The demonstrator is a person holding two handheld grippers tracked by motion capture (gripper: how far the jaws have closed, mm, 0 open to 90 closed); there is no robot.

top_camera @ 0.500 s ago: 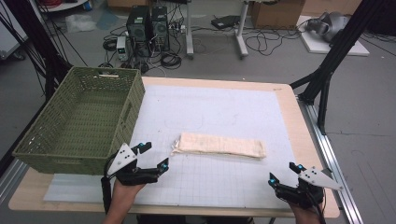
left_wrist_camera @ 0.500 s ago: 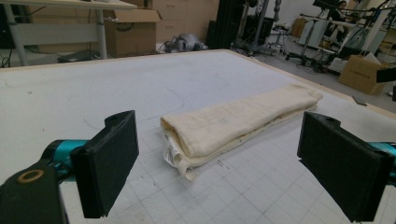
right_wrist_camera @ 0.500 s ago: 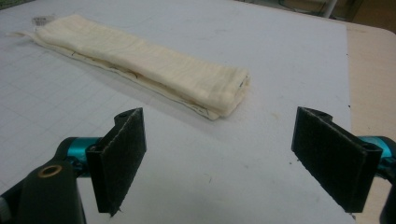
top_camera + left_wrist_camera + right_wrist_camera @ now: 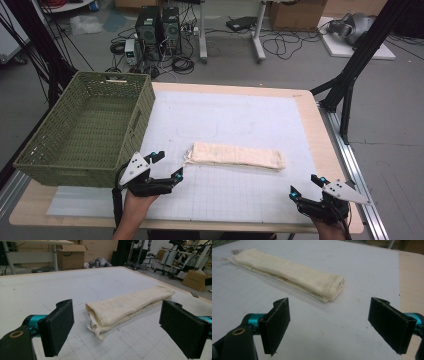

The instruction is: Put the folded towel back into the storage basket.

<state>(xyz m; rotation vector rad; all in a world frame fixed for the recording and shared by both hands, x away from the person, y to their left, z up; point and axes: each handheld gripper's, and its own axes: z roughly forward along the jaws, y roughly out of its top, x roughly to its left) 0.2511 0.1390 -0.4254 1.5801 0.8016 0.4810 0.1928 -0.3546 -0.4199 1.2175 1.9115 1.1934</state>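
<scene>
A cream folded towel (image 4: 235, 155) lies lengthwise on the white grid mat (image 4: 240, 120) near the middle of the table. My left gripper (image 4: 167, 165) stands open just off the towel's left end, its jaws wide apart with nothing between them. From the left gripper view the towel (image 4: 127, 306) runs away ahead, a small label at its near end. My right gripper (image 4: 306, 187) is open near the front right corner, short of the towel's right end (image 4: 332, 287).
A green woven basket (image 4: 85, 130) sits at the table's left, its near corner close to my left hand. The wooden table edge (image 4: 327, 150) borders the mat on the right. Computers, cables and boxes lie on the floor beyond the table.
My left gripper has shifted slightly right and forward, toward the towel's left end. My right gripper has barely moved. The towel lies as before.
</scene>
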